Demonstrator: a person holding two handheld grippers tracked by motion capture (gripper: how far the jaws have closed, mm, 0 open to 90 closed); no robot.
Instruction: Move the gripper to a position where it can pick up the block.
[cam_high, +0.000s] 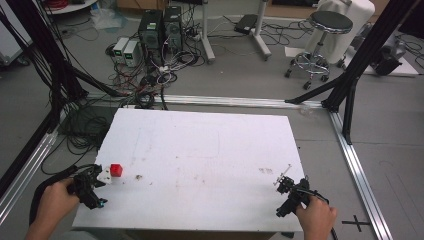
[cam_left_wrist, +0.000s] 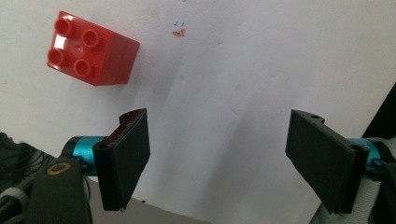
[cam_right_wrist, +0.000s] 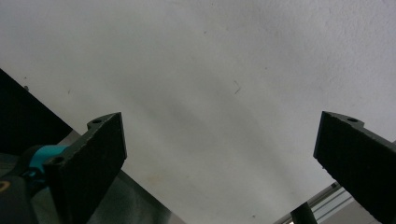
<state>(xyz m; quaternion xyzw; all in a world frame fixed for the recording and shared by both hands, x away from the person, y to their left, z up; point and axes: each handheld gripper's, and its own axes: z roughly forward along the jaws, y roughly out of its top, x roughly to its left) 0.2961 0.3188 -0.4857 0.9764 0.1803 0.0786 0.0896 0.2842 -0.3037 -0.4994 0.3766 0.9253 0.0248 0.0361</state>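
A small red studded brick (cam_high: 116, 170) rests on the white board (cam_high: 200, 150) near its left edge. In the left gripper view the red brick (cam_left_wrist: 91, 49) lies up and to the left, beyond the jaws and outside their gap. My left gripper (cam_high: 99, 181) is held just left of the brick; in its own view the left gripper (cam_left_wrist: 218, 144) is open, with bare board between the jaws. My right gripper (cam_high: 286, 186) hovers at the board's front right corner. Its own view has the right gripper (cam_right_wrist: 219, 140) open over plain white board.
The board's front edge lies just under both hands. Aluminium rails (cam_high: 360, 170) and black struts (cam_high: 350, 100) frame the table. Behind it, on the floor, are computer towers (cam_high: 160, 27), tangled cables (cam_high: 145, 80) and a round stool (cam_high: 325, 30).
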